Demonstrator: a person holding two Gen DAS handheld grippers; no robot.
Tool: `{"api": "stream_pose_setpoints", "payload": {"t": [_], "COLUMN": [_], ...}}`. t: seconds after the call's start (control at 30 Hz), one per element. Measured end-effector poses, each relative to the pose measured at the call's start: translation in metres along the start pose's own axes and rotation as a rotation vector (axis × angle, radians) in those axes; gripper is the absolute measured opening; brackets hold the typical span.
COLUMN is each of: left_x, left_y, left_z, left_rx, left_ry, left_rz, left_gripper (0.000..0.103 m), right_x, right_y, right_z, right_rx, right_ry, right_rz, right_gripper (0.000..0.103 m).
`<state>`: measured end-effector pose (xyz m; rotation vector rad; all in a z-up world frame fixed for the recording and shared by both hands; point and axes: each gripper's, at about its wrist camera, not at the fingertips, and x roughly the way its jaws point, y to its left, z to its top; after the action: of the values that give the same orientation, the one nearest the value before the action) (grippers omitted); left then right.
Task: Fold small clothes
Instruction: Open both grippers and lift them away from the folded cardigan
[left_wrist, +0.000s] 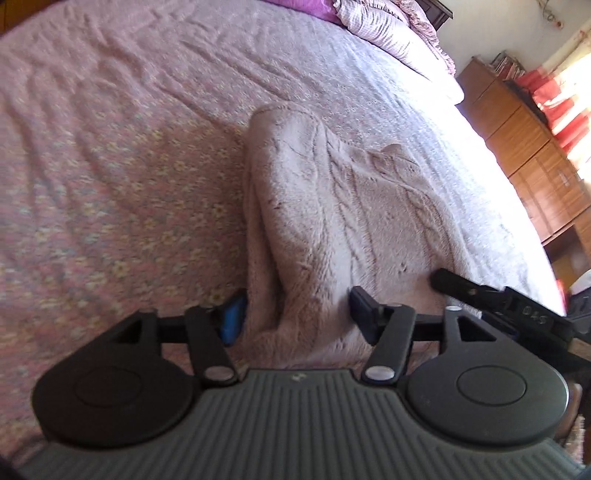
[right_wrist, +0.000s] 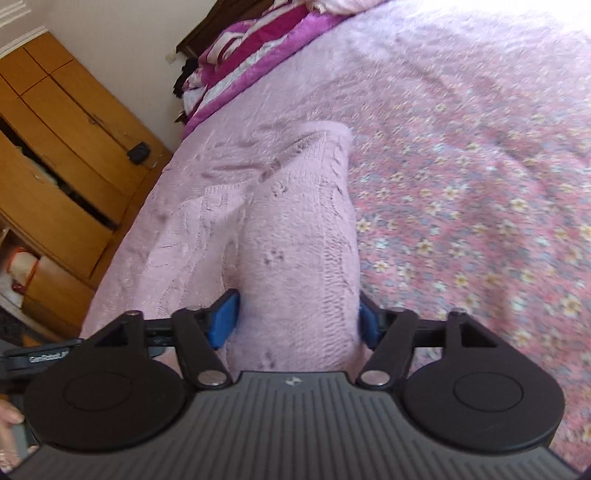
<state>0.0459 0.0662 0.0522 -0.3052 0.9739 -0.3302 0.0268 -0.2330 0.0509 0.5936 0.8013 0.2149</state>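
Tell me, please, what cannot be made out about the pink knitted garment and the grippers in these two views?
- Knitted garment: near edge hidden behind left gripper body, left wrist view.
- Whether the right gripper pads press the knit: blurred, right wrist view.
- Garment type: folded over, sleeves or neckline not visible.
- Bedspread pattern: motion blur.

You've got a bed (left_wrist: 110, 166) w/ pink floral cover; pink knit garment (left_wrist: 332, 221) lies on it, pillows (left_wrist: 399, 33) at the head.
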Motion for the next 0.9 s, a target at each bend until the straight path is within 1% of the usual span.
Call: {"api": "stream_pose_setpoints", "payload": {"t": [0.13,0.17,0.23,0.33,0.4,0.47,0.53,0.63,0.7,0.8,0.87,0.9], "left_x": [-0.019,-0.018,-0.025,-0.03,-0.03,-0.028,-0.025,-0.017,-0.009,0.004,0.013,0.016], "left_y": [-0.005,-0.005,-0.012,-0.022,-0.027,-0.033,-0.04,-0.048,-0.049,-0.049,-0.048,-0.048], "left_z": [-0.015,-0.013,-0.026,-0.047,-0.06,-0.07,-0.079,-0.089,-0.093,-0.101,-0.104,-0.106], "left_rx": [0.004,0.014,0.058,0.141,0.169,0.18,0.185,0.175,0.162,0.143,0.139,0.151], "left_ry": [-0.019,-0.025,-0.042,-0.068,-0.082,-0.102,-0.129,-0.166,-0.164,-0.141,-0.104,-0.105], "left_rz": [0.045,0.063,0.118,0.204,0.249,0.291,0.326,0.35,0.366,0.404,0.418,0.428], "left_gripper": [0.07,0.074,0.08,0.082,0.082,0.082,0.082,0.082,0.082,0.082,0.082,0.082], "right_x": [-0.02,-0.024,-0.035,-0.052,-0.058,-0.059,-0.058,-0.054,-0.05,-0.038,-0.033,-0.032], "right_y": [0.01,0.015,0.021,0.032,0.035,0.035,0.036,0.033,0.031,0.026,0.022,0.022], "right_z": [-0.016,-0.018,-0.029,-0.048,-0.062,-0.073,-0.082,-0.092,-0.099,-0.108,-0.113,-0.114], "right_rx": [-0.071,-0.089,-0.13,-0.197,-0.234,-0.266,-0.271,-0.245,-0.242,-0.235,-0.218,-0.219], "right_ry": [-0.046,-0.051,-0.064,-0.106,-0.128,-0.127,-0.124,-0.103,-0.077,-0.036,-0.028,-0.032], "right_rz": [-0.023,-0.032,-0.042,-0.089,-0.136,-0.184,-0.234,-0.258,-0.271,-0.327,-0.345,-0.348], "right_gripper": [0.085,0.087,0.092,0.096,0.099,0.102,0.102,0.102,0.103,0.103,0.103,0.103]}}
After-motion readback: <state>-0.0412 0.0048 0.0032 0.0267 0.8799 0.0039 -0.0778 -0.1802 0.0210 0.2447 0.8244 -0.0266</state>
